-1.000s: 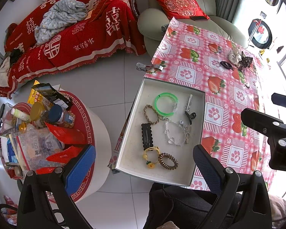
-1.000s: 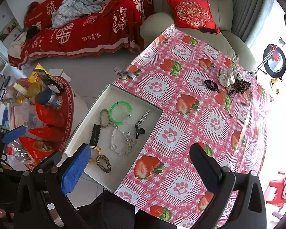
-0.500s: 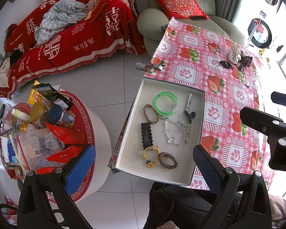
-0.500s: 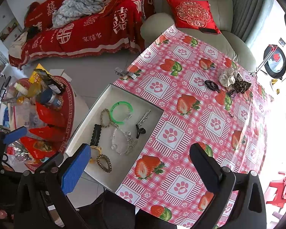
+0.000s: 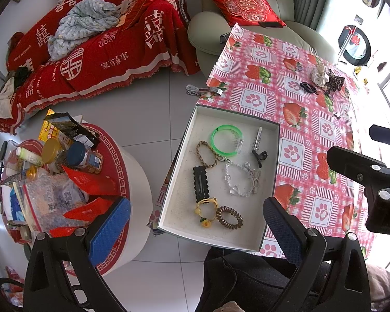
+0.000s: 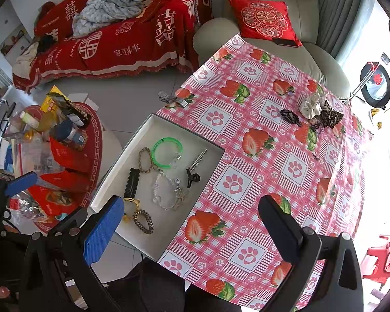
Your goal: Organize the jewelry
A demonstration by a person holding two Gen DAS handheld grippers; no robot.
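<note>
A shallow white tray (image 5: 247,239) (image 6: 109,184) lies at the near left corner of the strawberry tablecloth. It holds a green bangle (image 5: 226,140) (image 6: 167,151), a braided bracelet (image 5: 206,154), a clear bead bracelet (image 5: 240,179) (image 6: 166,189), a black snap clip (image 5: 200,184), a metal clip (image 5: 258,135), a small black claw clip (image 5: 260,155), a yellow tie (image 5: 206,208) and a brown coil tie (image 5: 229,217) (image 6: 143,221). High above hang my left gripper (image 5: 197,226) and right gripper (image 6: 191,231), both open and holding nothing. Scrunchies (image 6: 310,106) and a black coil tie (image 6: 290,115) lie far across the table.
A round white side table (image 5: 132,176) crowded with jars, packets and red envelopes stands left of the tray. A red-covered sofa (image 5: 98,52) and a pale armchair (image 6: 267,20) with a red cushion are beyond. A metal clip (image 6: 173,98) sits at the table's far left edge.
</note>
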